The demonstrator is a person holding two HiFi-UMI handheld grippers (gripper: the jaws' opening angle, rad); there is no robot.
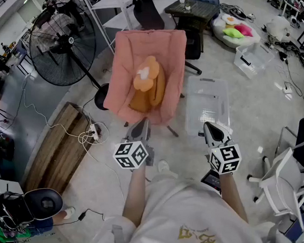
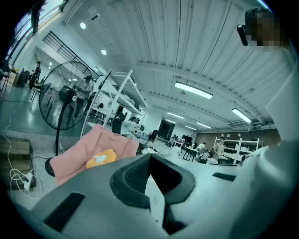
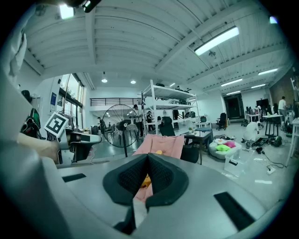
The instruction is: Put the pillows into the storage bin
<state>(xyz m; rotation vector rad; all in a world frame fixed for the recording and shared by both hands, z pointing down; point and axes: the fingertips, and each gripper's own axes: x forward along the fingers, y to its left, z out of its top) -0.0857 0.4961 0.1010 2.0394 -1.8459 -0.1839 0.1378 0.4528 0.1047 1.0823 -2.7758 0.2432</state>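
At the far left stands a large fan [image 1: 63, 44], which is not part of the task. The left gripper [image 1: 141, 125] is held in the air before the person, its jaws pressed together on nothing. Ahead of it is a pink chair [image 1: 148, 50], and the orange pillow [image 1: 147, 84] lies on its seat. Just right of the chair the clear storage bin [image 1: 226, 106] stands on the floor. The right gripper [image 1: 209, 126] hovers near the bin's front edge, its jaws also closed and empty.

I judge that the approach is in hand and no pillow is taken yet. Next, a gripper must come closer, open, and pinch the soft pillow.

I cannot tell whether a second pillow lies under the orange one, or whether the bin holds anything. The green and pink cushions [image 1: 237, 30] at the far right are too small to judge.
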